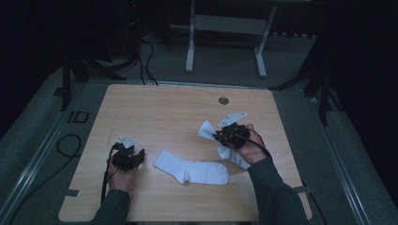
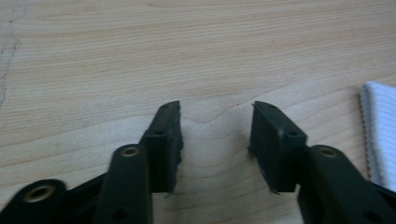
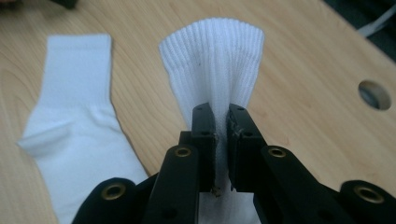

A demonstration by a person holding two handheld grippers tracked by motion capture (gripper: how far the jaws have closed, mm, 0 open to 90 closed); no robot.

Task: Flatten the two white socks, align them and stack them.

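Observation:
Two white socks are on a wooden table [image 1: 164, 112]. One sock [image 1: 192, 171] lies flat near the front middle, also seen in the right gripper view [image 3: 74, 102]. My right gripper [image 1: 219, 137] is shut on the second sock [image 1: 206, 130], lifted off the table; the ribbed cuff [image 3: 215, 56] fans out beyond the jaws of this gripper [image 3: 222, 116]. My left gripper [image 1: 140, 154] rests low at the front left, just left of the flat sock. Its jaws [image 2: 215, 135] stand apart over bare wood, with the flat sock's ribbed edge [image 2: 378, 130] off to the right.
A round cable hole [image 1: 224, 100] sits near the table's far edge, also visible in the right gripper view [image 3: 374, 94]. A desk frame [image 1: 225, 33] stands on the floor beyond. Cables [image 1: 70, 145] lie on the floor to the left.

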